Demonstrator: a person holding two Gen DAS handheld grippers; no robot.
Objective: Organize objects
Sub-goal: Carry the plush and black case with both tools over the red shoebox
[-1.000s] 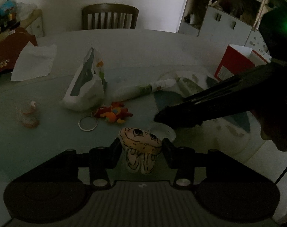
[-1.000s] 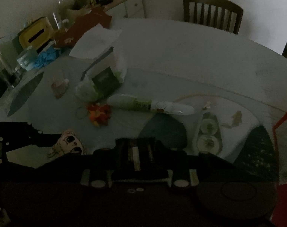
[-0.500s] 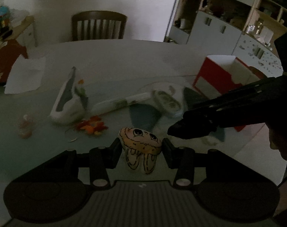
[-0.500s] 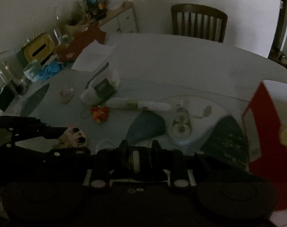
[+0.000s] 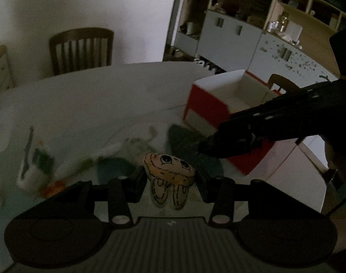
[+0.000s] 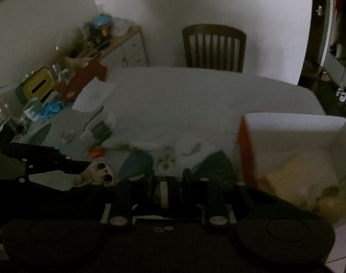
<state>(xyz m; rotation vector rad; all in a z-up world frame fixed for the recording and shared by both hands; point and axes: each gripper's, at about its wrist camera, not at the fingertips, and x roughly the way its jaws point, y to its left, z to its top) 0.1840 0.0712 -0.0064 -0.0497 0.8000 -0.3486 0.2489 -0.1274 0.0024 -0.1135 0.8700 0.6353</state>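
Both cameras have swung toward the red and white box (image 5: 220,104), which a second ago sat at the frame edge and now fills the right half of the right wrist view. Left tongs (image 5: 169,177) are clamped on a small cartoon-face toy (image 5: 169,170), held at lower centre of the left wrist view, above the tabletop (image 5: 93,104) and short of the box. Right tongs (image 6: 164,182) are drawn close together around a small dark item with a pale stripe (image 6: 163,192); what it is I cannot tell.

I judge the task partly done: the toy and the dark item are lifted but not yet dropped in, while a blurred tube, pouch and orange trinket wait at the left of both views.

Only the right wrist view looks into the box, showing yellowish contents at lower right. Only the left wrist view shows the toy's face squarely.
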